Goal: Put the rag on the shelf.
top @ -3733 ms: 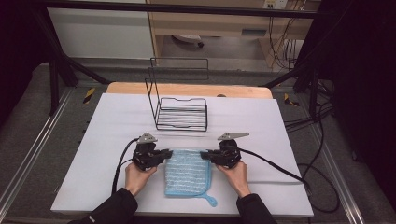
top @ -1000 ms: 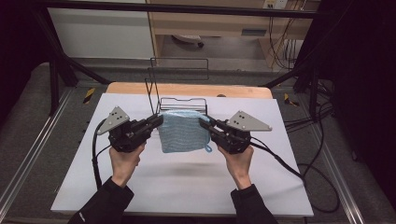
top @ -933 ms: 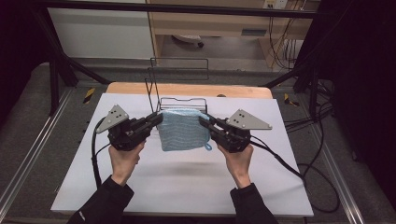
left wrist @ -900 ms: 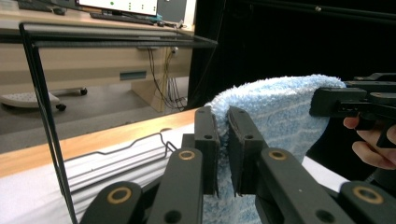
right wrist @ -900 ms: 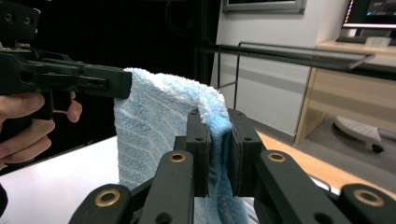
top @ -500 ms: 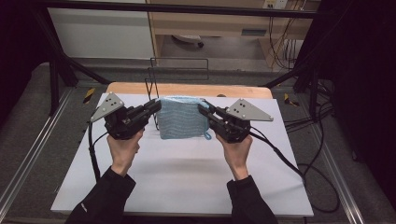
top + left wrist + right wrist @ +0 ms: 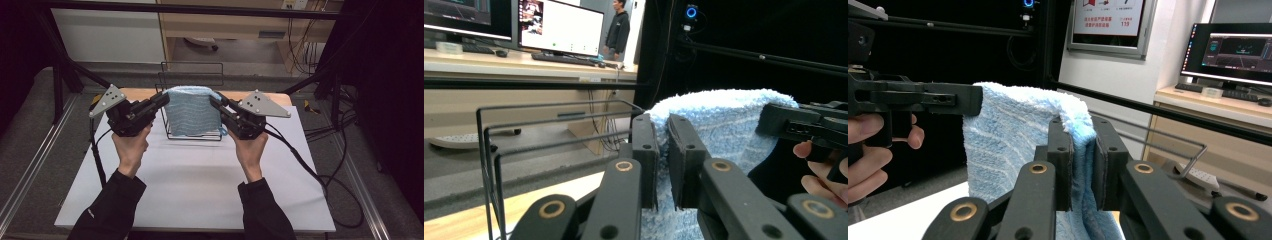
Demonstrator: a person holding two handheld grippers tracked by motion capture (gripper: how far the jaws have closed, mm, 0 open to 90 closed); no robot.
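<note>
A folded light-blue towel (image 7: 191,112) hangs stretched in the air between my two grippers, in front of a black wire rack (image 7: 192,80) at the table's far side. My left gripper (image 7: 164,98) is shut on the towel's upper left corner; in the left gripper view the towel (image 7: 719,120) is pinched in the left gripper (image 7: 663,150), with the rack (image 7: 549,130) behind it to the left. My right gripper (image 7: 214,100) is shut on the upper right corner; the right gripper view shows the towel (image 7: 1013,145) folded over and clamped in the right gripper (image 7: 1083,150).
The white table top (image 7: 195,175) lies below the hands. The wooden far edge (image 7: 145,92) sits behind the rack. Black frame bars (image 7: 65,65) and cables (image 7: 320,165) flank the table. Desks with monitors (image 7: 559,27) stand in the room beyond.
Both grippers have lifted the towel off the table and carried it up and away toward the rack. In the last second it rose further, and its top now stands level with the rack's top.
</note>
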